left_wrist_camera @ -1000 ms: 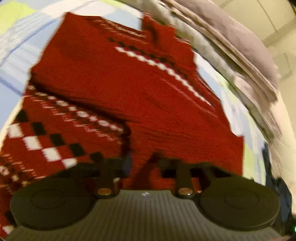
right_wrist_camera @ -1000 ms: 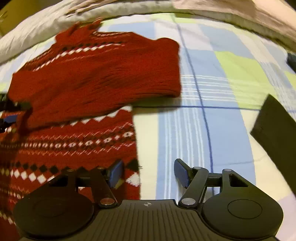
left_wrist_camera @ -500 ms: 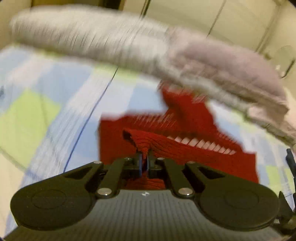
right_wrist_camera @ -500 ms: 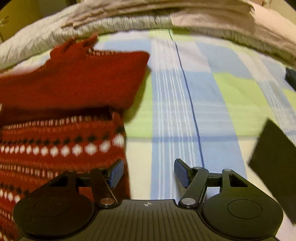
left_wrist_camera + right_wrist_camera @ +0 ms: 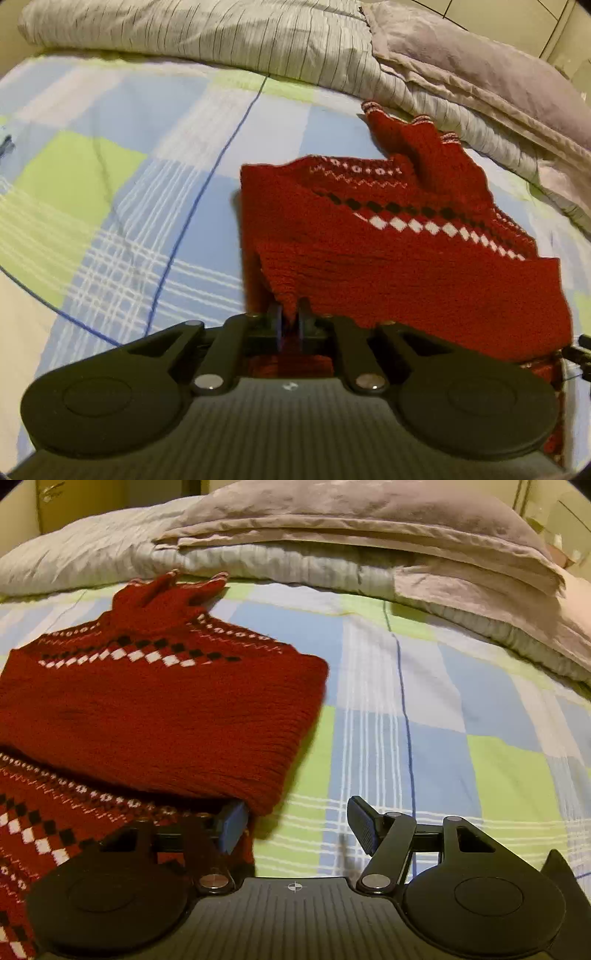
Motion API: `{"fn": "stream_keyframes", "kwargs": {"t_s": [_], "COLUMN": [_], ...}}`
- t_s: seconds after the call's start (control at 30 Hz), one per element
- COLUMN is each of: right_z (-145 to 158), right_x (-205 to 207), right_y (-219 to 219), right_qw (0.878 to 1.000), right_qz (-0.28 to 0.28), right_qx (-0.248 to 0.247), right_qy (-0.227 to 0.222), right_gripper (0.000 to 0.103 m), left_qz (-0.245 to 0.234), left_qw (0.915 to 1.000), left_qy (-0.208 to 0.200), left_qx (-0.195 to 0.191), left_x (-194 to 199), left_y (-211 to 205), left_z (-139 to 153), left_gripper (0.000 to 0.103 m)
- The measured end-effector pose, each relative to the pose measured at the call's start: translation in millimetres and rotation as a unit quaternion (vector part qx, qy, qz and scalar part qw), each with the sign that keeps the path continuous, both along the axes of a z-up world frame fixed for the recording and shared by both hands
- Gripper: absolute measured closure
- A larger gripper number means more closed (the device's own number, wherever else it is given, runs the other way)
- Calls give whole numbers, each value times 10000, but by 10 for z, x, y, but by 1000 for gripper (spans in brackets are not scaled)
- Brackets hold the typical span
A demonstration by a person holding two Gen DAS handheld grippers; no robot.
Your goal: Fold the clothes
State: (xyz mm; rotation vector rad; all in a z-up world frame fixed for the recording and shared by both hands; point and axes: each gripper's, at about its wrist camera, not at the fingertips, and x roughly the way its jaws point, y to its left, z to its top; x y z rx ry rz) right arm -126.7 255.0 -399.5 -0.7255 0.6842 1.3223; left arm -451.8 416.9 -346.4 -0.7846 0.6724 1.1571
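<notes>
While left tongs (image 5: 290,320) open on one sweater (image 5: 402,258) | pillows: two (image 5: 354,520)

You have one red knitted sweater (image 5: 406,266) lying on one checked bedsheet (image 5: 110,177), and two grippers over it: the left gripper (image 5: 290,325) and the right gripper (image 5: 297,825). Along the head of the bed you can count two pieces of bedding, one striped grey quilt (image 5: 221,40) and one plain mauve pillow (image 5: 369,513). One dark cloth corner (image 5: 565,878) shows at the right view's lower edge.
</notes>
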Motion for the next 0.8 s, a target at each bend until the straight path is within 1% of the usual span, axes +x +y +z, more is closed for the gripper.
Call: {"fn": "stream_keyframes", "kwargs": {"t_s": [0.07,0.1,0.2,0.23,0.3,0.37,0.4,0.43,0.47,0.5,0.57,0.6,0.67,0.73,0.8], "right_z": [82,130,263,283,285,168,98,28,-67,-112,-84,-71,-10,61,132], "right_x": [-9,-1,38,44,55,69,76,82,107,153,259,311,403,491,579], "right_y": [-14,-20,-14,17,116,274,359,444,525,581,657,694,880,1098,1317], "right_qw": [10000,9999,9987,9978,9958,9957,9957,9955,9959,9957,9938,9926,9900,9870,9834], "right_qz": [47,47,20,31,96,169,205,240,213,138,-3,-73,-133,-169,-205], "right_qx": [49,95,338,414,530,394,298,202,16,-106,-117,-122,-44,60,163], "right_qy": [29,91,391,512,736,820,857,894,880,909,1108,1207,1404,1599,1794], "right_gripper": [39,39,39,39,40,40,40,40,40,40,40,40,40,40,40], "left_qz": [343,382,224,64,-257,-143,2,167,326,424,511,511,468,384,300], "left_qw": [9991,9987,9976,9977,9987,9997,9996,9987,9973,9967,9969,9973,9974,9964,9934], "left_qy": [-26,-107,-465,-501,-342,-212,-239,-420,-606,-640,-553,-517,-553,-752,-1104], "left_qx": [235,312,453,446,291,-16,-156,-214,-251,-270,-208,-112,19,41,-56], "left_x": [-53,-61,-43,2,119,117,74,3,-64,-96,-118,-122,-104,-47,79], "left_y": [-35,-55,-116,-118,-61,69,130,174,201,216,226,235,357,592,880], "left_z": [122,171,293,293,173,-60,-170,-235,-249,-225,-134,-72,35,110,149], "left_gripper": [86,86,86,86,85,85,89,89,92,96,96,95,88,84,73]}}
